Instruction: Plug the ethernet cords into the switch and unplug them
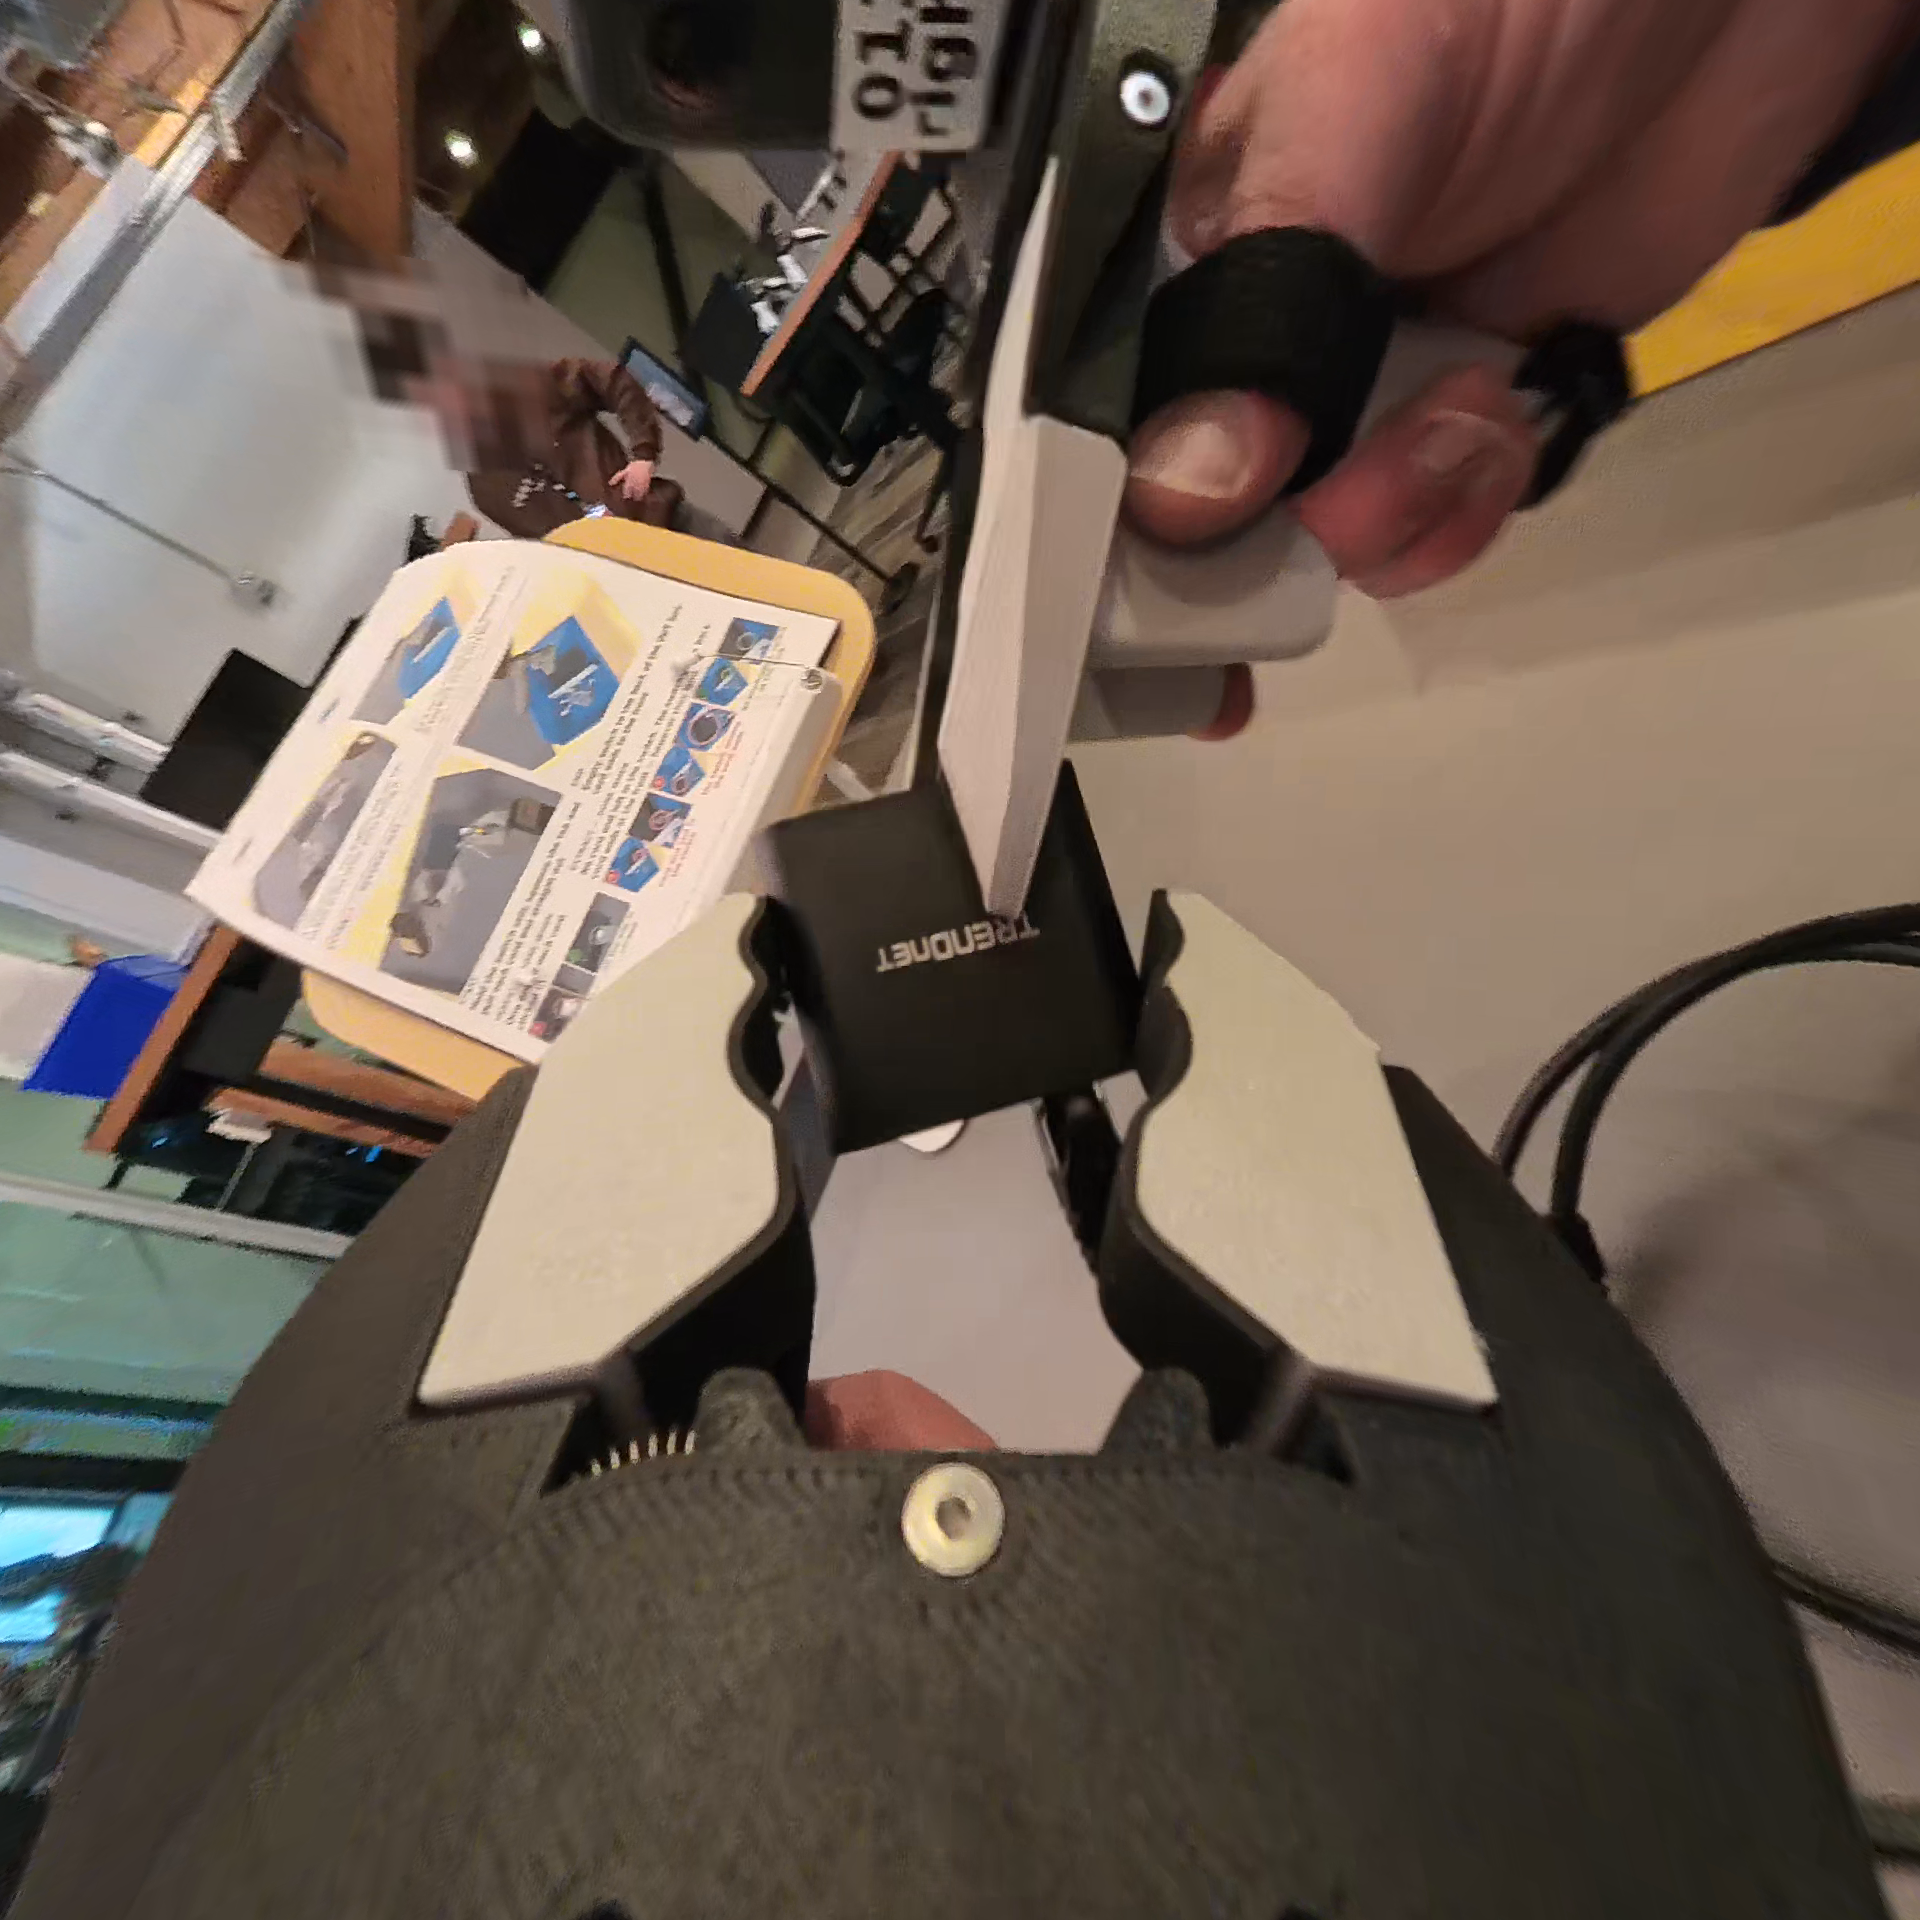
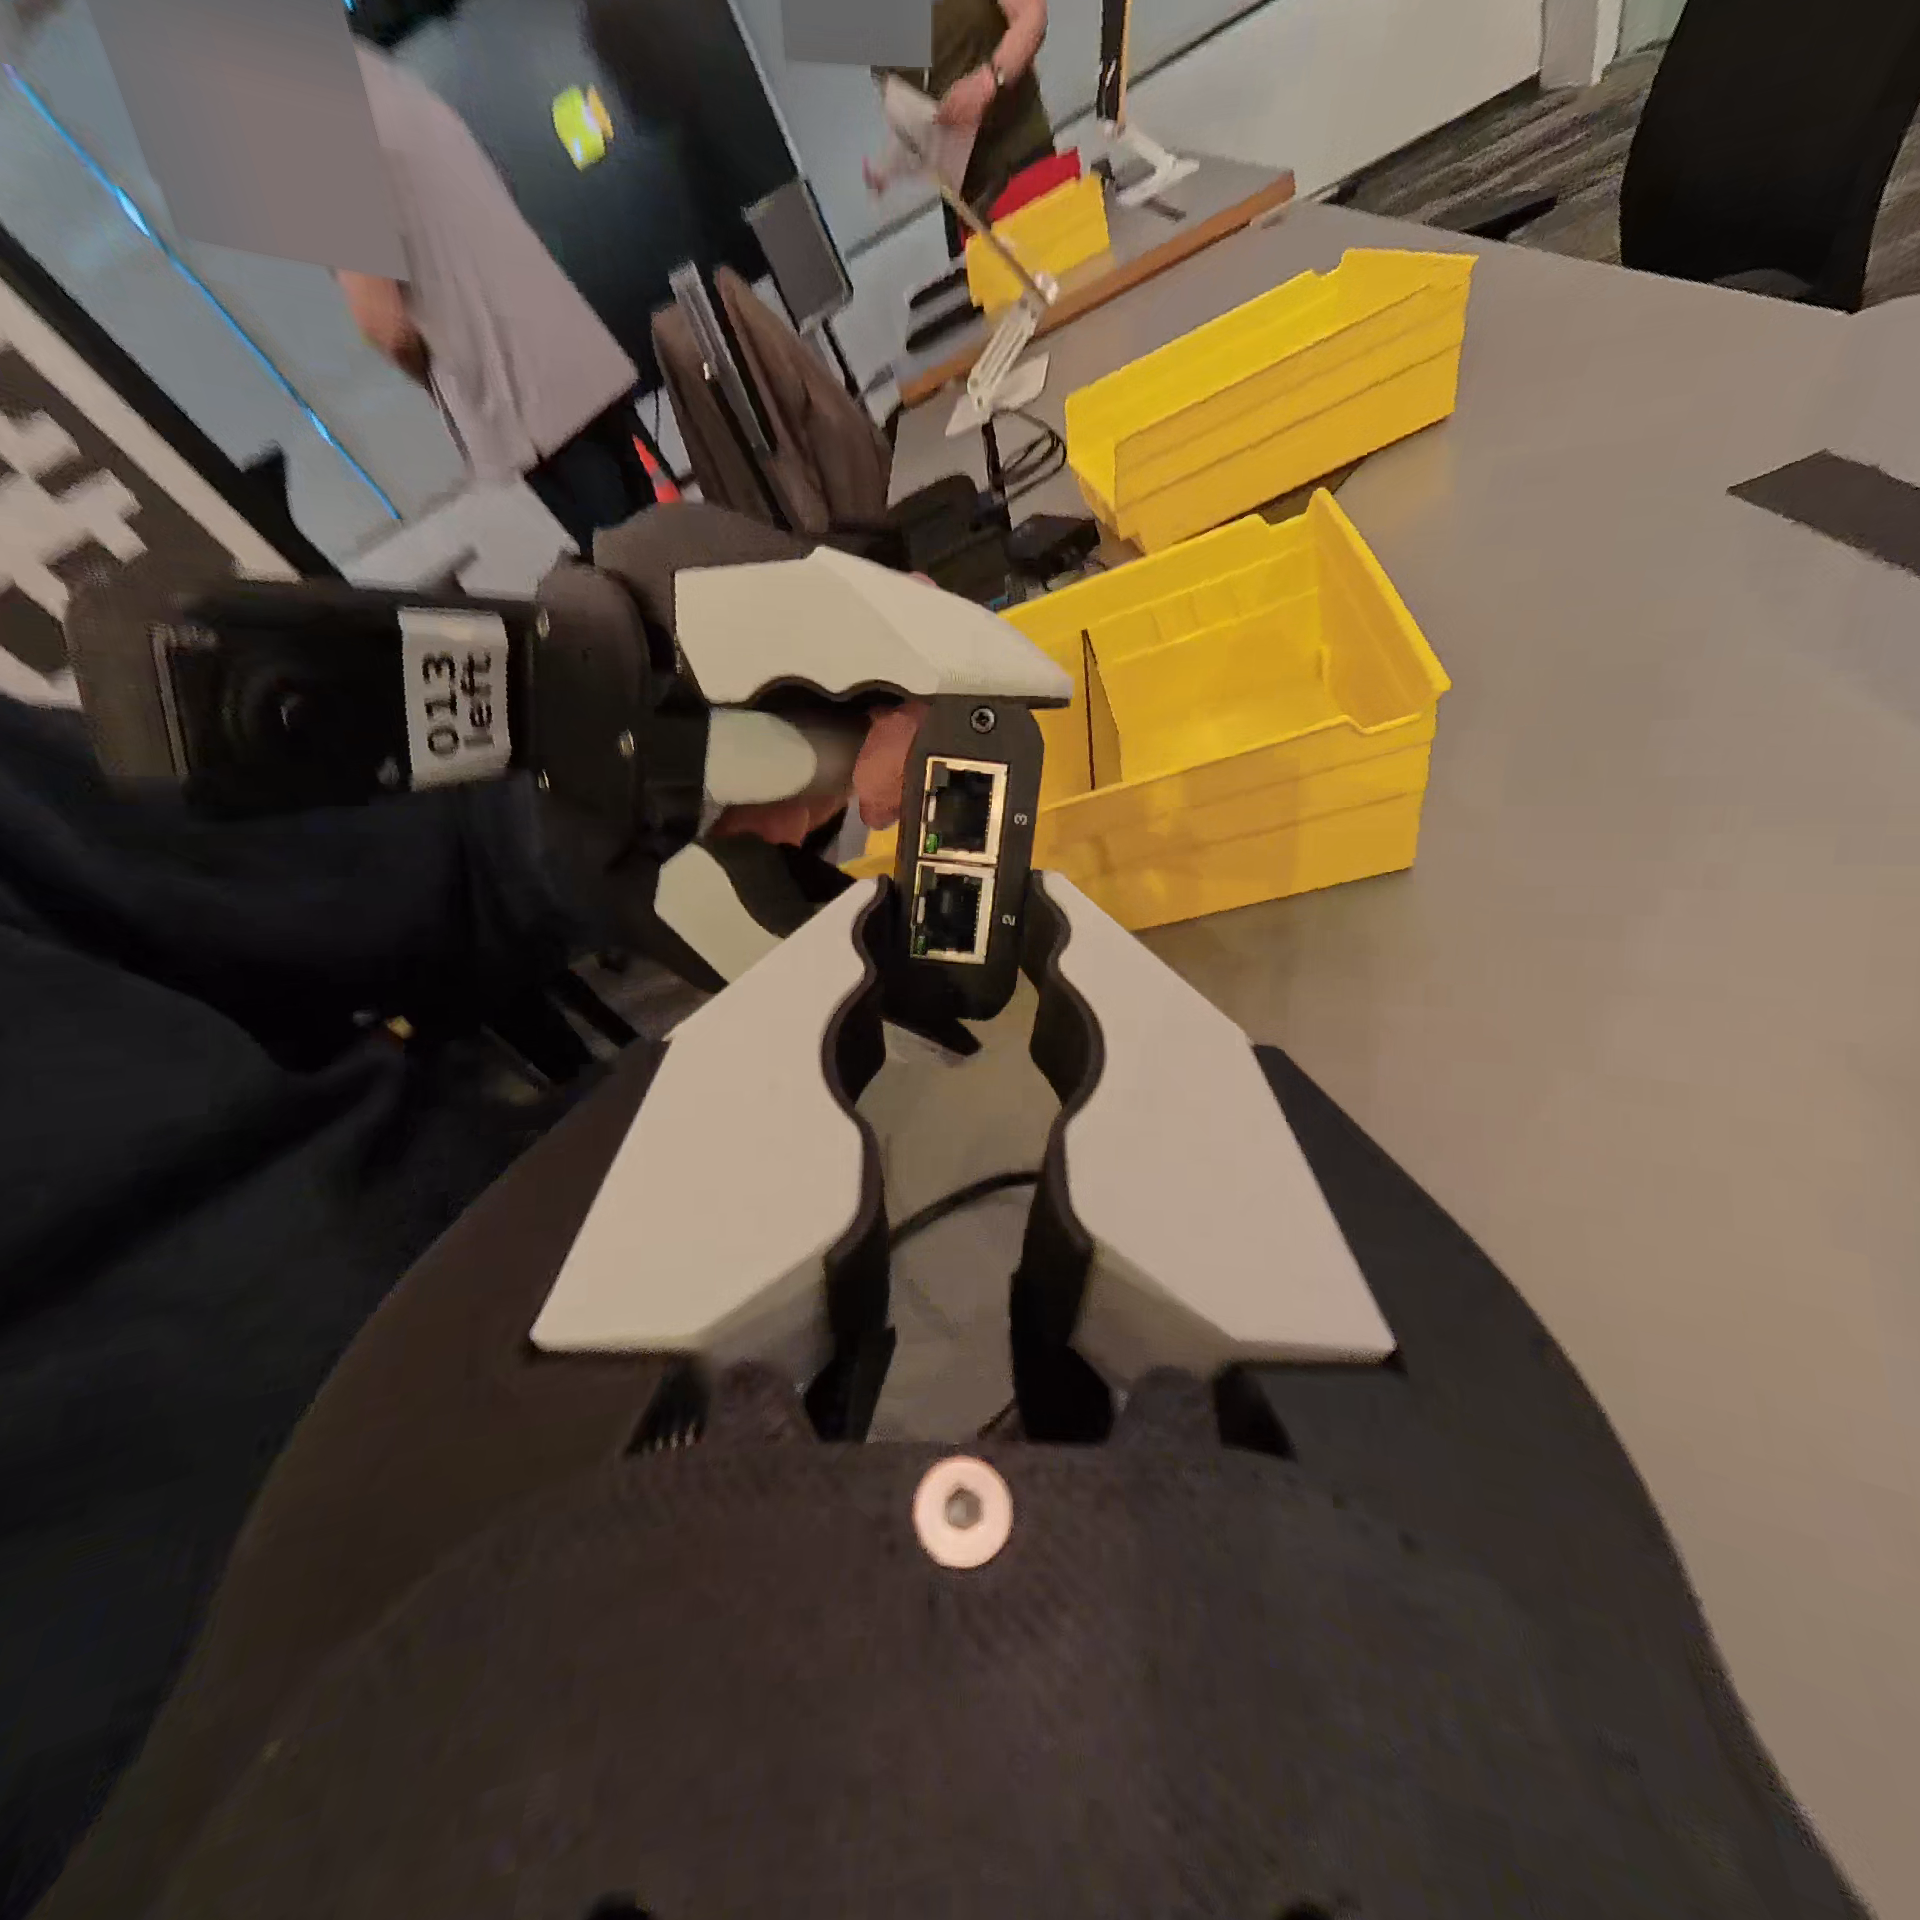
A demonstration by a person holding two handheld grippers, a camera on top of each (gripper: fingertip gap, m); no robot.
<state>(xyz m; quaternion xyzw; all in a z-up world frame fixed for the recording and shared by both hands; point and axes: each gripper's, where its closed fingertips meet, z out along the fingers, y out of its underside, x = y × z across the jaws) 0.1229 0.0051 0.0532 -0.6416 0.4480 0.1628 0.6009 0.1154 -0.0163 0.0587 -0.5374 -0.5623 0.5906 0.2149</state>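
Note:
The small black switch is off the table and sits between my left gripper's fingertips, which are shut on its two sides. In the right wrist view the switch faces me with two empty ports. My right gripper is closed around its lower end. The left gripper clamps it from the left. A right gripper finger presses on the switch's top face. Black ethernet cords lie loose on the table, unplugged, and one cord shows below my right fingers.
Two yellow bins stand on the grey table beyond the switch. A printed instruction sheet lies on a yellow board at left. People stand in the background. A hand holds the right gripper. The grippers are tip to tip, or close to it.

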